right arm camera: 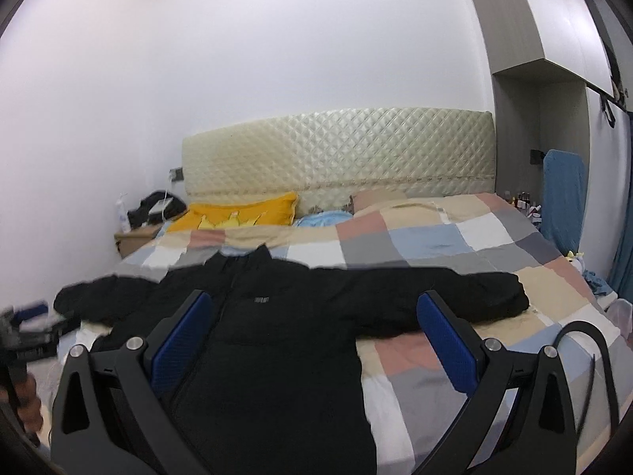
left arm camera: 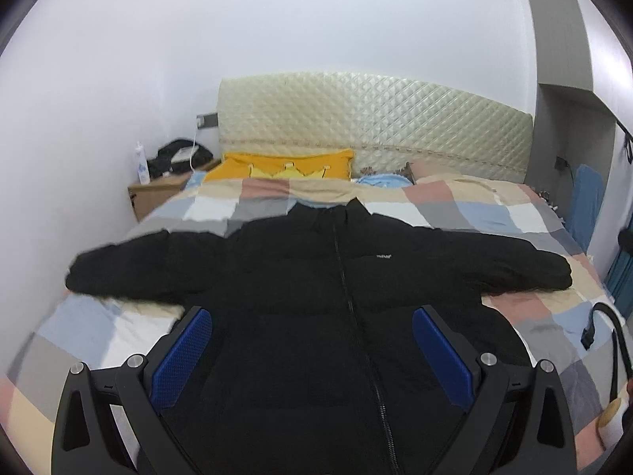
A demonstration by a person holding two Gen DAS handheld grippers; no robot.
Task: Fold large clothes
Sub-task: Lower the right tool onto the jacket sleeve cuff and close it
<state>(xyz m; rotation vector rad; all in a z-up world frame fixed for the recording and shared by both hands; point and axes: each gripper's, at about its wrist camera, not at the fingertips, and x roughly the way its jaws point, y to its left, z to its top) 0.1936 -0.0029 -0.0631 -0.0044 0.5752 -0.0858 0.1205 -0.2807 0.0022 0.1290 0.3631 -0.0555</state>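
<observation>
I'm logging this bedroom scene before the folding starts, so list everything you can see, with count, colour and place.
Puffy black zip-up jacket: one, black, spread flat on the bed, sleeves out, zipped.
Checked patchwork quilt: one, beige, pink, blue, grey and white, covering the bed.
Quilted cream headboard: one, cream, against the wall.
Yellow pillow: one, by the headboard.
Wooden bedside table: one, light wood, left of the bed.
White pump bottle: one, on that table.
Black bag: one, on that table.
Blue cloth: one, hanging right of the bed.
Left gripper: open, blue pads, above the jacket.
Right gripper: open, blue pads.

Patchwork quilt (left arm camera: 455,206), yellow pillow (left arm camera: 285,164), quilted headboard (left arm camera: 376,118), wooden nightstand (left arm camera: 158,190), white bottle (left arm camera: 141,164)
</observation>
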